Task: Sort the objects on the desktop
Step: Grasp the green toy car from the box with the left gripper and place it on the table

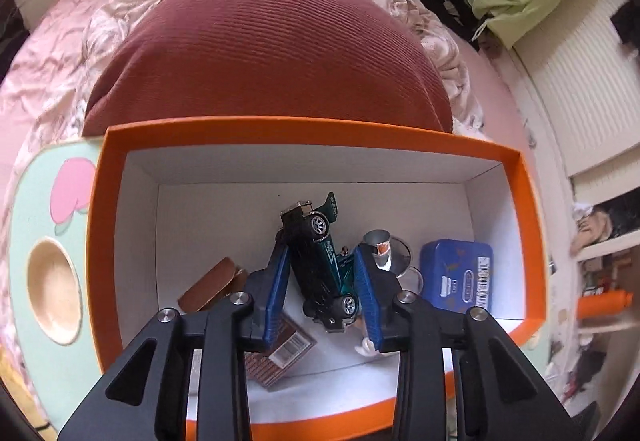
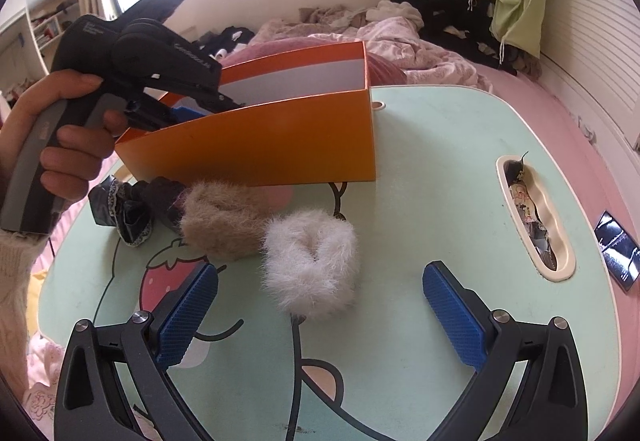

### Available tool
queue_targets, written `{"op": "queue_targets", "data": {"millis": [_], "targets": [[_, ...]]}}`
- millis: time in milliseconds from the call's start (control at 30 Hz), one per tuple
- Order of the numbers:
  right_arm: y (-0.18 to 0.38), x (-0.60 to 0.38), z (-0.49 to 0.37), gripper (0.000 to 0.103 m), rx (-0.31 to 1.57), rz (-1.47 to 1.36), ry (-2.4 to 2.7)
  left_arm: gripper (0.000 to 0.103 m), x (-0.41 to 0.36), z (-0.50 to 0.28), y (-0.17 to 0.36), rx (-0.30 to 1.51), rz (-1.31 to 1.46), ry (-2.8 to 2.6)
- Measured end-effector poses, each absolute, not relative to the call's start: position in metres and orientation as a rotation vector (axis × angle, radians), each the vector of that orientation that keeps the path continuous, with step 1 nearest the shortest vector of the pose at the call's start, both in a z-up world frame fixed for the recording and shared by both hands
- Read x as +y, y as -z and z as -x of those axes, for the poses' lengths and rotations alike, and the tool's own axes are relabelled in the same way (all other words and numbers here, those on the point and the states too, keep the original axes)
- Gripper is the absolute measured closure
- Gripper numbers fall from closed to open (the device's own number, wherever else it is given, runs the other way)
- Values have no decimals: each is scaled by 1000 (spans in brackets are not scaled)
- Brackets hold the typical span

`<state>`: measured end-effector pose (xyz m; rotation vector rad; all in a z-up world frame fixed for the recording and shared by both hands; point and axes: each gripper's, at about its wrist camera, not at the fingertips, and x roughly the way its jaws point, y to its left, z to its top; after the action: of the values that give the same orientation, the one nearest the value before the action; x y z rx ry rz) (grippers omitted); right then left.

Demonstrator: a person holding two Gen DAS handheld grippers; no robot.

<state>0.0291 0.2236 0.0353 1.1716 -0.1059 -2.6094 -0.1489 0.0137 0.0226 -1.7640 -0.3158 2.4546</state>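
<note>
The left gripper [image 1: 322, 265] is gripping a green toy car [image 1: 323, 261] inside the orange box [image 1: 304, 139]. The right gripper [image 2: 320, 293] is hovering, fingers [image 2: 188, 311] spread apart, around a white fluffy scrunchie [image 2: 310, 265] on the surface [image 2: 436, 161].

glossy toy car [image 1: 324, 261], matt, seemingly cardboard box [image 1: 312, 133], fluffy white scrunchie [image 2: 310, 269], ribbed cushion [image 1: 268, 57].

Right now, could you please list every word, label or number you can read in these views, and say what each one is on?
None reads with certainty.
Green toy car, held over the orange box by the left gripper: white lettering on wing and side, too blurred.
Blue tin: label and barcode, too small.
Brown packet: barcode only.
Left gripper's housing, right wrist view: embossed lettering, illegible.
</note>
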Motion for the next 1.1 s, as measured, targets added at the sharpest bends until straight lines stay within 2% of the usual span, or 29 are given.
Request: {"op": "queue_targets", "data": {"millis": [233, 300, 433, 767, 1100], "targets": [[-35, 224, -31, 0, -113, -1173, 2612, 67, 32, 160, -13, -71, 1820, -2466], [-34, 225, -31, 0, -116, -1172, 2611, 75, 29, 160, -14, -98, 1804, -2463], [-35, 226, -31, 0, -119, -1173, 2611, 75, 21, 155, -18, -187, 1730, -2414], [-34, 227, -31, 0, -118, -1173, 2611, 75, 7, 66, -93, -375, 1339, -2379], [-34, 228, -31, 0, -115, -1173, 2612, 75, -1, -12, -29, -320, 1406, -2425]]}}
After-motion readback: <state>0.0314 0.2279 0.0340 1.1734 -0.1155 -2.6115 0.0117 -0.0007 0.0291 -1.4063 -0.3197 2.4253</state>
